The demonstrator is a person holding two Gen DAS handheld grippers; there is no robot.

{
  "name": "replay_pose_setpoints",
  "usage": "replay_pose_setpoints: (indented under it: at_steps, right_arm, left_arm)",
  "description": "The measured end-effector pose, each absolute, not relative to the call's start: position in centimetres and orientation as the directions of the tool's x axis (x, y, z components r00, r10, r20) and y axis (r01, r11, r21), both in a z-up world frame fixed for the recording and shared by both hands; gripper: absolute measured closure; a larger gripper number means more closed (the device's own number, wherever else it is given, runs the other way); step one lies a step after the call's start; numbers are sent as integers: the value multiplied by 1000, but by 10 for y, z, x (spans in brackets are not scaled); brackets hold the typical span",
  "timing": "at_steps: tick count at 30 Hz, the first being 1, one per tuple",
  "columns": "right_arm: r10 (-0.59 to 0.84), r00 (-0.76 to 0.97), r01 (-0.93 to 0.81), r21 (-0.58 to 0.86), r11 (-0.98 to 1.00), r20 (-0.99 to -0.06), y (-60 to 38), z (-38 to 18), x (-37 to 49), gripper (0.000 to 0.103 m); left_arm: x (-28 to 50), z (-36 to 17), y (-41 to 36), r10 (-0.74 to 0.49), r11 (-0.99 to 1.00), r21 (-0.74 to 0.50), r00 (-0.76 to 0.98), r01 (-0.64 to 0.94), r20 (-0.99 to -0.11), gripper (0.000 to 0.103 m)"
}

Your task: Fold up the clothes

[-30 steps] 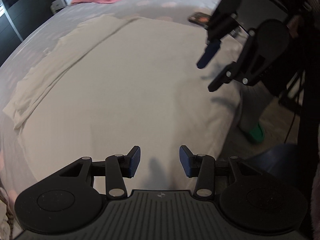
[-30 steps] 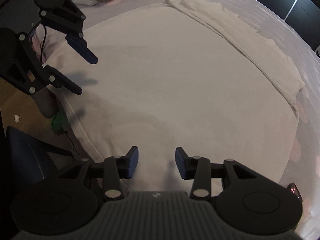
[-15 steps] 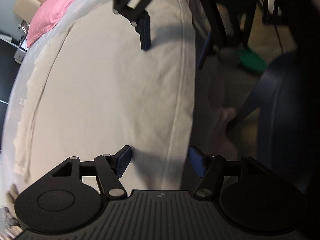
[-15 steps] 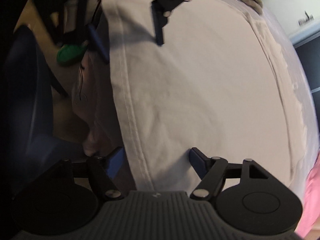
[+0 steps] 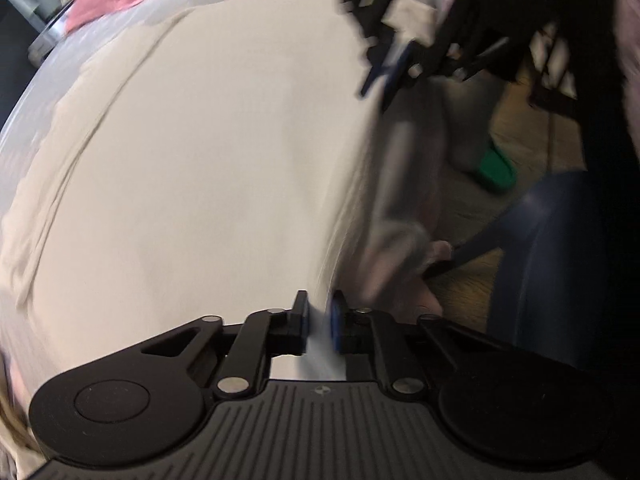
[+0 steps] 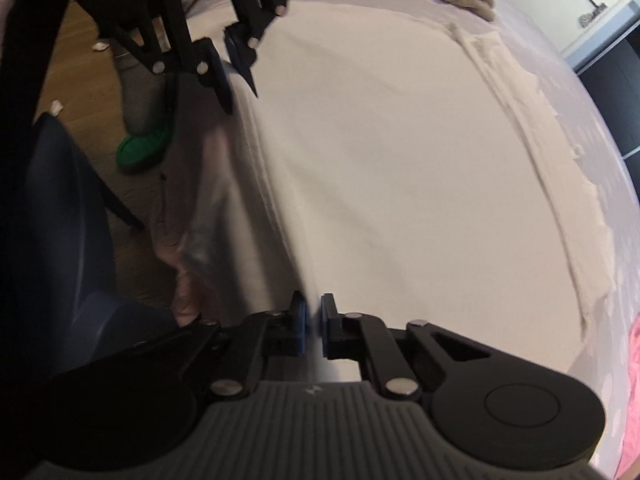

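Bed (image 5: 80,52) is carrying a cream shirt (image 5: 200,180); I'm keeping left gripper (image 5: 319,322) and right gripper (image 6: 313,330) clamping its hem, lifting evenly.

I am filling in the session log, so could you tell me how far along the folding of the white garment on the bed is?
Early stage. Done: the far side of the white garment already lies turned in as a long strip. In hand: the left gripper and right gripper are each shut on its near hem at the edge of the bed, apparently about to lift it. Left: carrying that hem across and the remaining folds.
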State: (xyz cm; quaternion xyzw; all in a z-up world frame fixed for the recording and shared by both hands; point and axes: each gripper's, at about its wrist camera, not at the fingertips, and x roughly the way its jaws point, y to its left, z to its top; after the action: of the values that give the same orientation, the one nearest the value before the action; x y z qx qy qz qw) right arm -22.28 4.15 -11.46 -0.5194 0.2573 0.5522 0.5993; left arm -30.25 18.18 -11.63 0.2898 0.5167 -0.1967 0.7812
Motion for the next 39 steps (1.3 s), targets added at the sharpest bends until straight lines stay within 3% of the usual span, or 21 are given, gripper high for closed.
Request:
replay_pose_setpoints:
  at_steps: [5,7,8,13,14,15,16,17,18,19,26,34,36,39]
  right_arm:
    - [384,341,-920,-388,-50,-858,49,-110,-197,92]
    - [361,329,-931,-364,-30,-872,51,-111,-189,79]
    - [346,313,-939,-342,-24,-884,50,-112,-185,68]
    - [326,230,-971,-237,16,-917,41,-109,-168,59]
    - [319,221,-974,-227,18,-921,39,-109,-165,59]
    - [314,220,-974,-226,18,-923,37,-109,-164,61]
    - [318,225,-973,-232,17,-921,37,-108,-163,61]
    - [331,227,-972,-234,19,-916,37,-106,-162,70]
    - [348,232,-971,-239,22,-908,38,-102,-162,91]
    - [368,244,-967,-252,29,-897,39,-98,-162,93]
    - [415,395,-917,-380,123,-820,62,-83,-144,92]
    - [355,556,-829,-534,168,-752,87,-102,-116,92]
    - [330,566,-823,-546,159,-756,99,-112,-112,87]
    - [303,585,-809,-569,149,-752,90,-123,-111,72]
  left_arm:
    - [-285,-104,208,21,831,261,441,492,-897,98]
    - [-281,-105,217,41,843,267,441,466,-897,97]
    - [-280,-107,222,32,854,243,419,461,-907,93]
    - [-286,-117,236,0,866,171,343,470,-939,65]
    - [-286,-119,238,3,866,168,332,470,-943,63]
    - [-286,-121,241,8,867,164,317,470,-948,64]
    - [-285,-121,242,10,870,160,306,467,-952,71]
    - [-283,-120,245,8,876,153,302,458,-953,85]
    - [-279,-117,246,10,882,155,310,445,-951,90]
    - [-276,-115,247,19,886,166,324,432,-946,95]
    - [-244,-97,266,76,943,202,420,265,-904,97]
    - [-203,-105,286,183,952,272,449,143,-875,97]
    - [-201,-109,290,186,954,268,436,134,-880,96]
    - [-199,-113,296,189,958,261,425,118,-885,84]
